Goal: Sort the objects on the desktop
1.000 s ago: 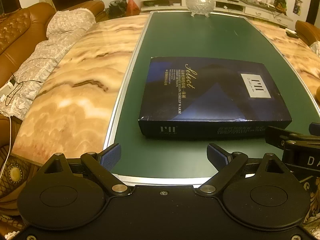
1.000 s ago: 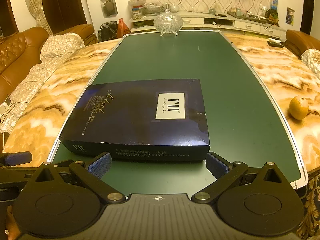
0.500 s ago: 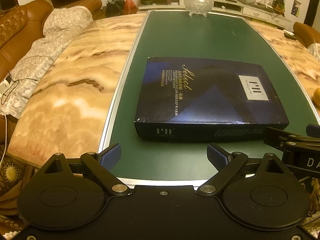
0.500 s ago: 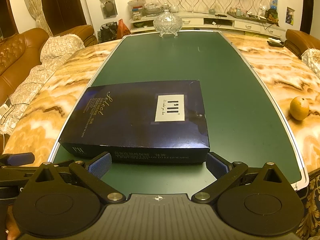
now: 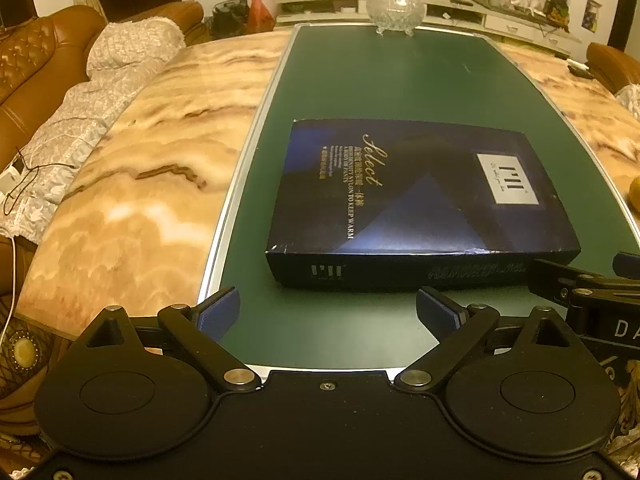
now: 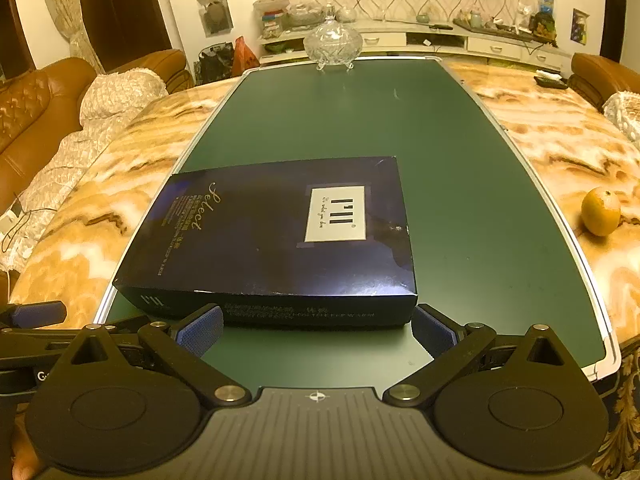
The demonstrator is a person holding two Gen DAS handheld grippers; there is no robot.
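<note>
A flat dark blue box (image 5: 416, 200) (image 6: 276, 240) with a white label lies on the green table panel (image 5: 400, 80) (image 6: 360, 120). My left gripper (image 5: 328, 314) stands open just short of the box's near left end, nothing between its blue pads. My right gripper (image 6: 316, 330) is open too, its pads level with the box's near side at the right end. An orange (image 6: 600, 211) rests on the marble surface to the right; only its edge (image 5: 635, 200) shows in the left wrist view.
A lidded crystal bowl (image 5: 395, 4) (image 6: 333, 42) stands at the far end of the green panel. Marble tabletop (image 5: 140, 184) flanks the panel on both sides. A leather sofa with a pale throw (image 5: 80, 112) runs along the left. A low cabinet (image 6: 460, 40) lines the far wall.
Both grippers have crept forward toward the box's near side, so the box looms slightly larger. Both stay open.
</note>
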